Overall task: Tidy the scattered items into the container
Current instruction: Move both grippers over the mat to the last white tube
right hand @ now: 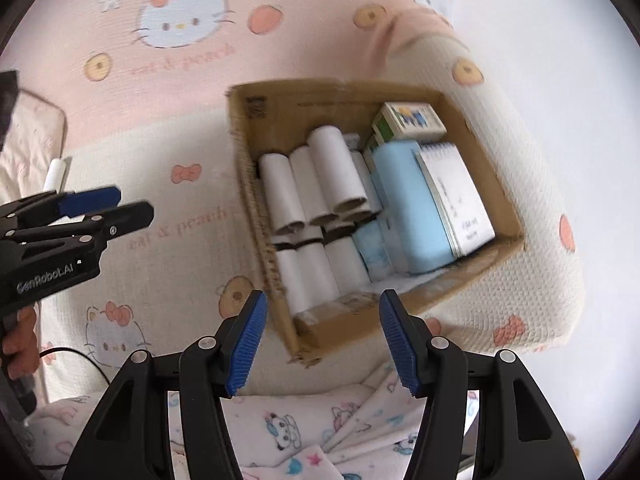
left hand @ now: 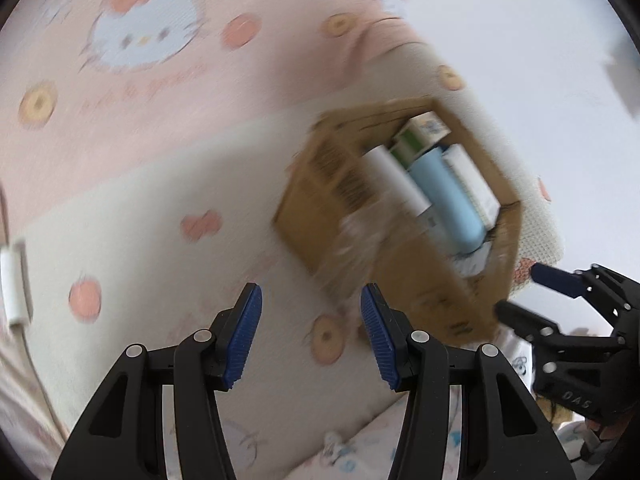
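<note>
An open cardboard box (right hand: 240, 112) sits on a cartoon-cat blanket (right hand: 160, 248). Inside lie several white rolls (right hand: 320, 184), a light blue item (right hand: 412, 208), a spiral notebook (right hand: 456, 192) and a small green-and-white carton (right hand: 412, 120). My right gripper (right hand: 324, 336) hovers over the box's near wall, open, nothing between its blue pads. My left gripper (left hand: 312, 328) is open and empty above the blanket, left of the blurred box (left hand: 316, 208). Each gripper shows in the other's view: the left gripper (right hand: 134, 203) at the left, the right gripper (left hand: 520, 292) by the box's corner.
A white stick-like object (right hand: 54, 176) lies at the left edge of the blanket; a white block with a cord (left hand: 14, 284) shows in the left wrist view. A black cable (right hand: 92, 364) and a hand (right hand: 20, 344) are near the left. Patterned fabric (right hand: 300, 432) lies below.
</note>
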Action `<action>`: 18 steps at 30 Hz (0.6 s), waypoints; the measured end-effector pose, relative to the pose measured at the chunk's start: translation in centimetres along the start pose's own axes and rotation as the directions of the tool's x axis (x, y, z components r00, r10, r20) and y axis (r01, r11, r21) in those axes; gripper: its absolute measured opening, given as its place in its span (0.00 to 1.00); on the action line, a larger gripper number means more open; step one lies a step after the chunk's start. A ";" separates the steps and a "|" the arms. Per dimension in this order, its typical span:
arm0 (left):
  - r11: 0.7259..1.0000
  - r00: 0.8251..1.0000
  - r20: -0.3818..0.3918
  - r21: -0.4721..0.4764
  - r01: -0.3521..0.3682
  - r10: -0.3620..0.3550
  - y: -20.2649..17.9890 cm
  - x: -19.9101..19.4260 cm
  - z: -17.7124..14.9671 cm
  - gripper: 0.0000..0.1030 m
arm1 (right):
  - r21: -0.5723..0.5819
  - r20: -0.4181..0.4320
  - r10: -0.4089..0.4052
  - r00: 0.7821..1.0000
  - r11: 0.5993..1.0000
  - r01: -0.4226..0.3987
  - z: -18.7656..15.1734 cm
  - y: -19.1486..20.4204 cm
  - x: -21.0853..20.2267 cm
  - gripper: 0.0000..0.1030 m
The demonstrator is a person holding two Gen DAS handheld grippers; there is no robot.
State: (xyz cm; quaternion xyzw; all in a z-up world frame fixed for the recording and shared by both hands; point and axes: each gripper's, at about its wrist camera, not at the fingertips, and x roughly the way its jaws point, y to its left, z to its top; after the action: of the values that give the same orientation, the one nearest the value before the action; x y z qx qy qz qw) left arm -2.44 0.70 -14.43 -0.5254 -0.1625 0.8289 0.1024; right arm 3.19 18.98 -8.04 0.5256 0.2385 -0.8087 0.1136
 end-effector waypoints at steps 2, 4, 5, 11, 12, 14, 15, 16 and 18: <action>0.999 1.000 -0.010 -0.027 -0.028 0.027 1.8 0.1 -0.7 0.54 | -0.035 -0.012 -0.010 1.000 0.999 0.009 -0.3 1.1 0.1 0.58; 0.992 0.993 -0.049 -0.055 -0.111 0.109 3.7 0.6 -1.5 0.54 | -0.079 -0.045 -0.020 0.999 0.997 0.016 -0.4 2.4 0.6 0.59; 0.988 0.990 -0.062 -0.086 -0.132 0.127 5.0 0.8 -2.0 0.54 | -0.103 -0.056 -0.030 0.998 0.994 0.024 -0.4 3.1 0.9 0.59; 0.946 0.993 -0.075 -0.307 -0.107 0.088 11.3 -0.1 -3.6 0.54 | -0.230 -0.049 -0.061 0.997 0.972 0.048 0.4 7.7 1.3 0.59; 0.936 0.992 -0.072 -0.331 -0.121 0.103 12.4 -0.4 -3.8 0.54 | -0.260 -0.038 -0.070 0.997 0.964 0.058 0.5 8.6 1.2 0.59; 0.921 0.986 -0.071 -0.354 -0.164 0.148 14.2 -0.7 -4.2 0.54 | -0.330 -0.001 -0.100 0.995 0.939 0.094 0.8 10.7 0.9 0.59; 0.914 0.982 -0.075 -0.359 -0.190 0.174 15.0 -0.8 -4.4 0.54 | -0.377 0.029 -0.112 0.993 0.919 0.114 0.8 12.0 0.6 0.59; 0.905 0.976 -0.082 -0.364 -0.219 0.203 15.8 -0.9 -4.7 0.54 | -0.431 0.066 -0.115 0.991 0.892 0.132 0.8 13.4 0.3 0.59; 0.891 0.968 -0.094 -0.379 -0.252 0.234 17.1 -1.2 -5.2 0.54 | -0.537 0.142 -0.112 0.983 0.826 0.172 0.5 16.1 -0.2 0.59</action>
State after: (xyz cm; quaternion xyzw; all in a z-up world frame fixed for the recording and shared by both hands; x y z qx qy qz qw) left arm 2.79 -14.68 -21.86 -0.5701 -0.2540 0.7744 -0.1041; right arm 9.87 4.81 -11.99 0.4091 0.4915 -0.7393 0.2109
